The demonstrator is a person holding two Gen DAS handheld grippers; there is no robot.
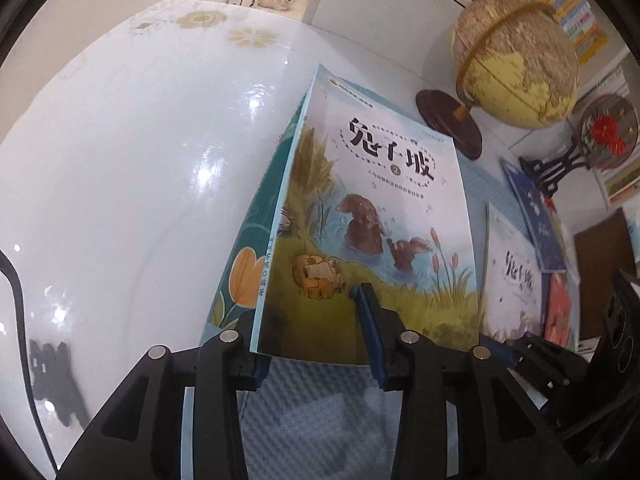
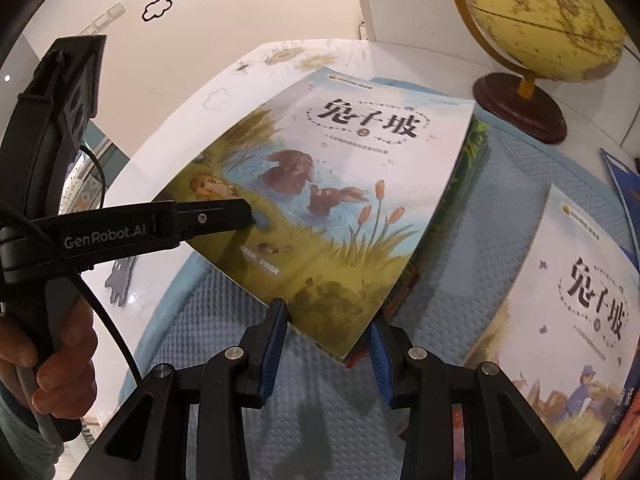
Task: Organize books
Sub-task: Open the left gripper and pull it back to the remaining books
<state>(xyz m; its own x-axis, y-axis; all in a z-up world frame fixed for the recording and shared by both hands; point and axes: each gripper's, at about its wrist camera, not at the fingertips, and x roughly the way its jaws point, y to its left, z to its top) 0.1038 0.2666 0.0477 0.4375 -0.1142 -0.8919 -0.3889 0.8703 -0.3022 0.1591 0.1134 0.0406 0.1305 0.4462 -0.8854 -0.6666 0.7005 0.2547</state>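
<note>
A picture book with two brown rabbits in a pond on its cover [image 1: 376, 216] [image 2: 320, 184] is lifted at an angle above a teal book [image 1: 248, 256] on a pale blue mat [image 2: 224, 320]. My left gripper [image 1: 312, 336] [image 2: 248, 216] is shut on the rabbit book's lower edge, one finger over the cover and one under it. My right gripper [image 2: 326, 344] is open, its blue pads [image 2: 272, 352] on either side of the same book's near corner. A second book of the same series [image 2: 568, 320] [image 1: 512, 276] lies flat to the right.
A yellow globe [image 1: 516, 60] [image 2: 536, 12] on a dark wooden base stands at the back right. A dark blue book [image 1: 536, 220] and a red-orange book [image 1: 558, 312] lie at the right. A round ornament on a black stand [image 1: 600, 136] is far right. The glossy white table [image 1: 140, 160] stretches left.
</note>
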